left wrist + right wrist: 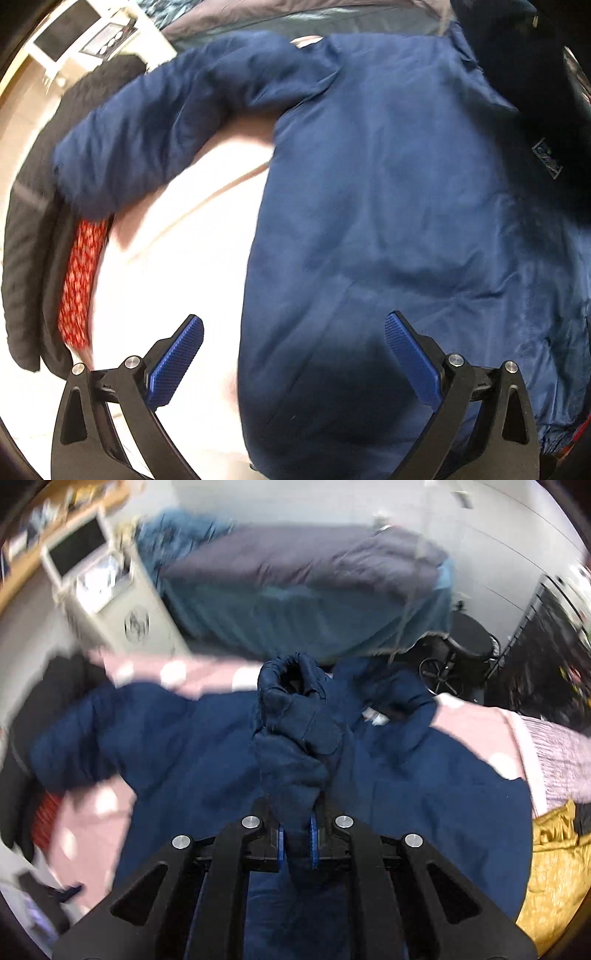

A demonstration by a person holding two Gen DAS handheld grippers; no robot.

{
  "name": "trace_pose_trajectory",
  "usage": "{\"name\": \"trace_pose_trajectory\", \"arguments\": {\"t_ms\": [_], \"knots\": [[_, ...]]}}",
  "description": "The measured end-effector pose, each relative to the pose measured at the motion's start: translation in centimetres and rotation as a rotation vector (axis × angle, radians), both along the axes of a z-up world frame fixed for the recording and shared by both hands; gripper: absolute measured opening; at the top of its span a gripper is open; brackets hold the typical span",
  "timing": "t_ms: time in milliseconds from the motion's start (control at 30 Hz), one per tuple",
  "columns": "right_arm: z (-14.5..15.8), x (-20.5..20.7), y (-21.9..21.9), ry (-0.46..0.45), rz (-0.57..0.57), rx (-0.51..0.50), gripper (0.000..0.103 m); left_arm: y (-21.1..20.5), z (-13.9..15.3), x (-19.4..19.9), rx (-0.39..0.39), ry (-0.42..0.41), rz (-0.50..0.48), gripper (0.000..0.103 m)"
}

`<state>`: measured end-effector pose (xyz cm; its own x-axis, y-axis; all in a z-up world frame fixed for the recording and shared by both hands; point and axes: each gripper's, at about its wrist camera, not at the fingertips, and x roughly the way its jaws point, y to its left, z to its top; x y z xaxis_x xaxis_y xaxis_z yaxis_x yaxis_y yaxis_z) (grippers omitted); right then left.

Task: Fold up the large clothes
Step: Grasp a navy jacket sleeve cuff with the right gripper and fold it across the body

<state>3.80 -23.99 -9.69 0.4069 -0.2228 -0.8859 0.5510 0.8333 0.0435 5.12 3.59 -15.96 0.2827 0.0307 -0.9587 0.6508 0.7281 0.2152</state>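
A large navy-blue padded jacket (424, 794) is lying spread flat on a pale pink bedcover with white dots (476, 720), its body filling the middle of both views. In the left wrist view 1 sleeve (155, 133) is stretching out to the left across the cover, its cuff end lying just beside a black garment (33, 258) and a red patterned fabric (79, 280) at the cover's left edge.

The right gripper (297, 840) is clamping the jacket's other sleeve (295, 720): its 2 blue ribbed pads (314, 840) are pressing on the bunched fabric from both sides, and the sleeve is rising away from the jaws with its open cuff pointing at the far side of the room, above the jacket's chest.

The left gripper (293, 354) is hovering with its jaws spread wide and nothing between them. Its left pad (177, 360) is showing over the bare cover, its right pad (412, 360) over the jacket's lower body.

A mustard-yellow quilted garment (550, 867) is lying at the right edge of the cover, near the jacket's hem. Beyond the cover a bed with a grey and teal blanket (295, 576) is standing, with a white cabinet (122, 602) to its left.
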Motion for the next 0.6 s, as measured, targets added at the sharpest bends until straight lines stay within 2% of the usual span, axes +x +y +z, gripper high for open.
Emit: {"name": "trace_pose_trajectory", "arguments": {"t_ms": [100,167,200,233,300,400,533,600], "knots": [[-3.2,1.4,2.0,0.063,0.032,-0.006,0.010,0.9,-0.9,0.2,0.018,0.011,0.014,0.097],[-5.2,1.8,2.4,0.095,0.045,0.000,0.018,1.1,-1.4,0.2,0.023,0.020,0.017,0.097],[-5.8,2.0,2.7,0.111,0.057,-0.001,0.030,1.1,-1.5,0.3,0.024,0.022,0.017,0.097],[-6.3,2.2,3.0,0.125,0.063,-0.005,0.052,1.0,-1.6,0.4,0.024,0.023,0.015,0.097],[-7.0,2.1,3.7,0.136,0.083,0.003,0.076,0.6,-1.7,0.6,0.026,0.023,0.008,0.097],[-7.0,0.9,4.1,0.101,0.109,0.077,0.076,-0.5,-1.5,1.0,0.028,0.012,-0.011,0.097],[-5.6,-3.2,3.1,-0.025,0.106,0.273,0.076,-2.6,-0.7,1.9,0.008,0.003,-0.034,0.097],[-4.9,-5.5,2.1,-0.062,0.074,0.299,0.077,-4.0,0.1,2.4,-0.017,-0.002,-0.051,0.097]]}}
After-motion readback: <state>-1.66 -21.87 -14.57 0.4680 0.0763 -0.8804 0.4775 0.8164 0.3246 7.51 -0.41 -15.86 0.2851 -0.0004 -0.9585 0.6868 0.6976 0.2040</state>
